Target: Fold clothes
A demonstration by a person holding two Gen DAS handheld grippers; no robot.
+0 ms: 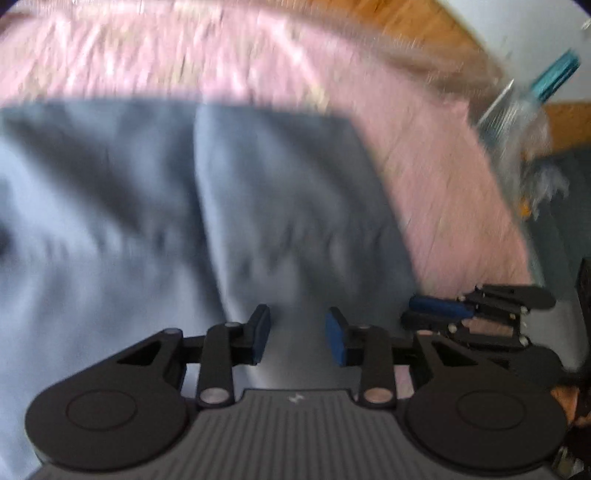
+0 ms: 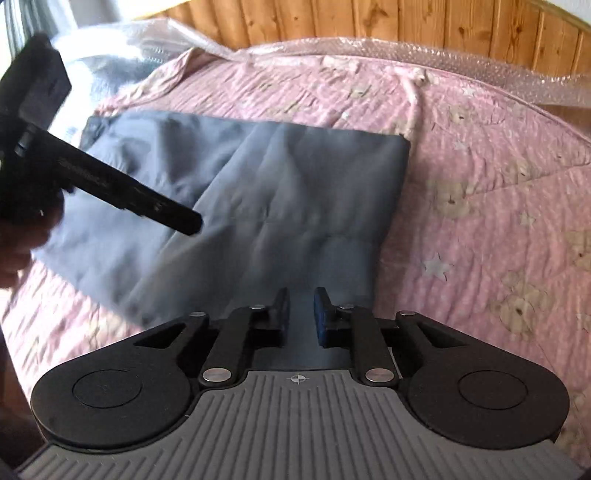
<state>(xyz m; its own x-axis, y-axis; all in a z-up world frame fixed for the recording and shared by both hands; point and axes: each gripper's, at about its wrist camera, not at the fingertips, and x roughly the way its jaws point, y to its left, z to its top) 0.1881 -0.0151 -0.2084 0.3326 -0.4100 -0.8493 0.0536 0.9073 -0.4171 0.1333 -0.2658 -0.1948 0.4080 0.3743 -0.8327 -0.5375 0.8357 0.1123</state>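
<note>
**Grey garment on pink quilt, both grippers over its near edge**

Right wrist view, left to right. At the far left edge a hand (image 2: pixel 14 254) is seen, blurred, with the left gripper (image 2: pixel 184 223) reaching in from the upper left over the cloth. A grey garment (image 2: pixel 258 192) is spread flat across the centre, creased, on a pink quilt (image 2: pixel 498 184) printed with bears and stars. Bubble wrap (image 2: pixel 480 55) and a wooden headboard (image 2: pixel 369 22) are noted along the top. At lower centre the right gripper (image 2: pixel 300 314) is set over the garment's near edge; its jaws stand narrowly apart, and whether cloth is pinched cannot be told.

Left wrist view, heavily blurred. The left gripper's pads (image 1: pixel 258 332) are seen parted over grey fabric, apparently holding nothing. The right gripper is seen at right.
</note>
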